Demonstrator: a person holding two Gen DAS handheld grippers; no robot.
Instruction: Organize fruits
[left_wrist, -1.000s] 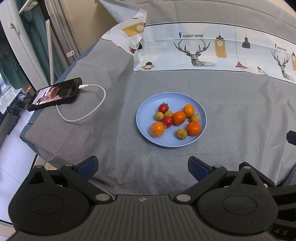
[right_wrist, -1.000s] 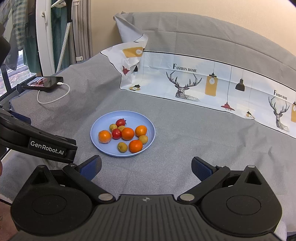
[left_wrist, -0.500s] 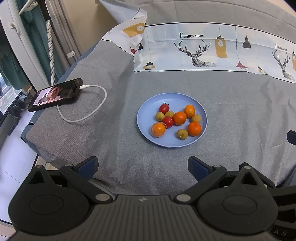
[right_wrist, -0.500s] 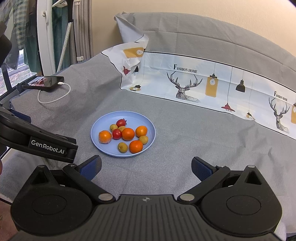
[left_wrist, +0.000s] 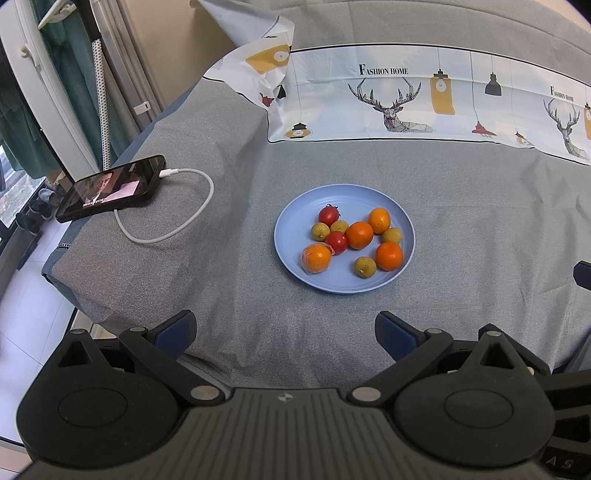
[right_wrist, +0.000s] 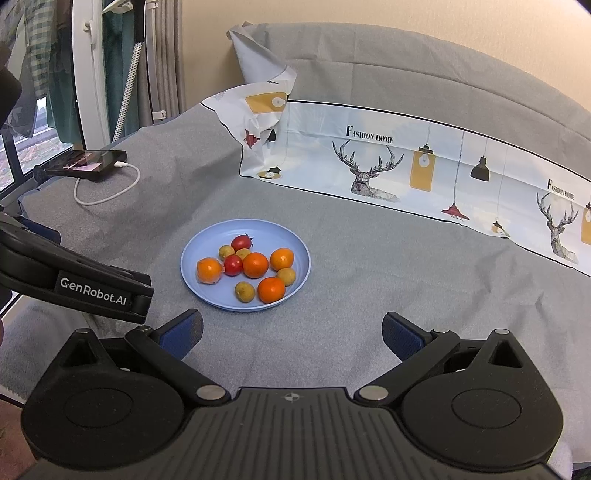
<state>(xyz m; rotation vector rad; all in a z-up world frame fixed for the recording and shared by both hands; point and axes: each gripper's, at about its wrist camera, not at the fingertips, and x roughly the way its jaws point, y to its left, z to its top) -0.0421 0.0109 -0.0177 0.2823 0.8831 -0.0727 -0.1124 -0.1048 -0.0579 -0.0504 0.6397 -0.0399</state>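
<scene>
Blue plate (left_wrist: 295, 229) rests on the grey bed cover (left_wrist: 236, 155), holding four oranges, two red tomatoes and four small yellow-green fruits. Left hand-held gripper (left_wrist: 285, 332) and right hand-held gripper (right_wrist: 291, 334) hover near it, jaws apart, empty.

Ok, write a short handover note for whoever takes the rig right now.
Left gripper: open, empty, short of the plate.
Right gripper: open, empty, also short of it.
Plate on the grey cover holds all the fruit: four oranges, two tomatoes, four small yellow-green fruits, mixed together.
Done: nothing sorted.
Left: all of it. No other container is in view.
</scene>
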